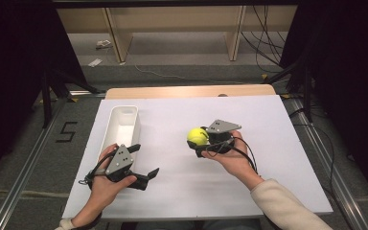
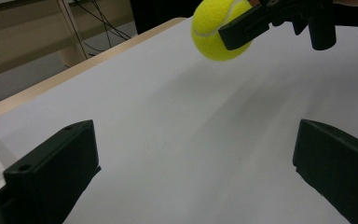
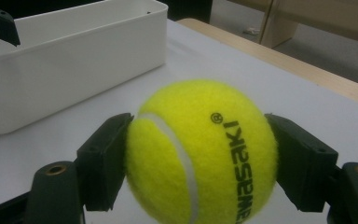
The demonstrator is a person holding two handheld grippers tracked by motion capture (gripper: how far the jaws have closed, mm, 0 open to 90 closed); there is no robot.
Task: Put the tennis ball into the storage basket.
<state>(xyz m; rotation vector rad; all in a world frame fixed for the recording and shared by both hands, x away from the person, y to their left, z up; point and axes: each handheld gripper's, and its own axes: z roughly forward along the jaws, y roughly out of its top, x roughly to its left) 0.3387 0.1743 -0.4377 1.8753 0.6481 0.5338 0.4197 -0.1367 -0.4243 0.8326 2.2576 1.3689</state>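
Note:
A yellow tennis ball (image 1: 197,136) is held above the middle of the white table, with my right gripper (image 1: 199,142) shut on it. In the right gripper view the ball (image 3: 200,149) sits squeezed between the two black jaws, its printed lettering facing the camera. My left gripper (image 1: 145,163) rests low at the front left, open, nothing between its jaws. The left gripper view looks across bare table toward the ball (image 2: 219,30) and the right gripper's jaw over it. A long white bin (image 1: 120,127) stands at the left of the table, just beyond my left hand.
The white sheet (image 1: 249,187) covers most of the table, with a wooden strip (image 1: 187,91) along the far edge. The bin's wall (image 3: 74,65) lies close beyond the ball in the right gripper view. Shelving and cables stand on the floor behind.

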